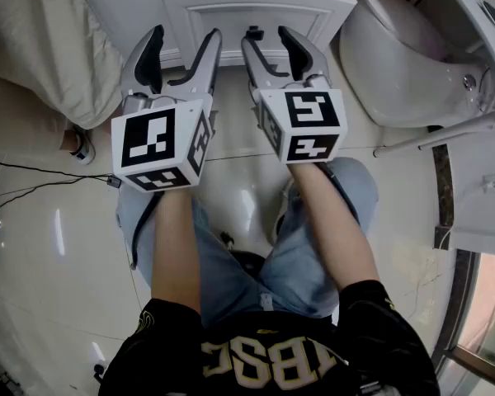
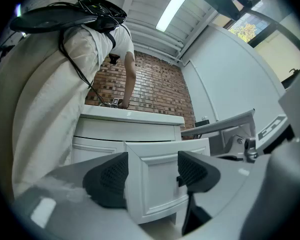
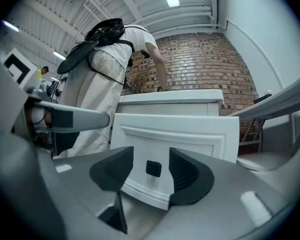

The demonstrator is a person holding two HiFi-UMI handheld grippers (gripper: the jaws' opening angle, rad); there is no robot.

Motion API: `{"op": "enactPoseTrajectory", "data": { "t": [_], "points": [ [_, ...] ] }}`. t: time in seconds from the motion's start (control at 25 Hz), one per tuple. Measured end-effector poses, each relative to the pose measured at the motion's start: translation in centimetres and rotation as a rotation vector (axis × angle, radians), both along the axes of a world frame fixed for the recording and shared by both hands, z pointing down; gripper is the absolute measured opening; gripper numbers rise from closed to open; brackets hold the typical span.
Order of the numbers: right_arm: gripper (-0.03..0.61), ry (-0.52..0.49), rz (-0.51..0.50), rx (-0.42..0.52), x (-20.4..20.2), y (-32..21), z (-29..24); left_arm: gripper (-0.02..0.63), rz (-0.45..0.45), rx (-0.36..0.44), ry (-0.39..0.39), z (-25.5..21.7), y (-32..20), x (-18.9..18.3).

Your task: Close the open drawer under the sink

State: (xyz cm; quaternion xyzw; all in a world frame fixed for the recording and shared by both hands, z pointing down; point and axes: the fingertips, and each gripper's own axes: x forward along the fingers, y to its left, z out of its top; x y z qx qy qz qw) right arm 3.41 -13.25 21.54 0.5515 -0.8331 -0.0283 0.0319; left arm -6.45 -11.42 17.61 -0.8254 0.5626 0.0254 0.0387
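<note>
Open drawer (image 1: pixel 256 11) stands pulled out of the cabinet (image 2: pixel 105 131), white front square-on, dead ahead of both claws, long side running across them. Jaws of the right gripper (image 1: pixel 271 44) are spread, with the black knob (image 3: pixel 153 168) in the gap, not pinched. The left gripper (image 1: pixel 184 44) is spread and empty, facing the front's left half. Judgement: push straight forward, right one better centred

Bathrm: toilet (image 1: pixel 404 52) by vanity drawer (image 1: pixel 256 11), tiled floor (image 1: pixel 49 229).

"BSC" legible on black shirt (image 1: pixel 274 363)
</note>
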Motion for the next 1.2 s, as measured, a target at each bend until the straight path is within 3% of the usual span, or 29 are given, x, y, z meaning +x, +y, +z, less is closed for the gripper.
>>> {"op": "enactPoseTrajectory", "data": {
  "t": [0.44, 0.8, 1.2],
  "points": [
    [0.162, -0.026, 0.068, -0.007, -0.3, -4.5, 1.2, 0.311, -0.006, -0.011, 0.012, 0.7, -2.9, -1.2],
    [0.160, -0.039, 0.124, 0.032, -0.3, -8.5, 0.9, 0.311, -0.030, -0.044, 0.011, 2.1, -5.9, -3.3],
    [0.160, -0.046, 0.092, 0.124, -0.8, -14.1, 0.7, 0.311, 0.029, -0.108, 0.038, 5.4, -11.4, -1.3]
  ]
}}
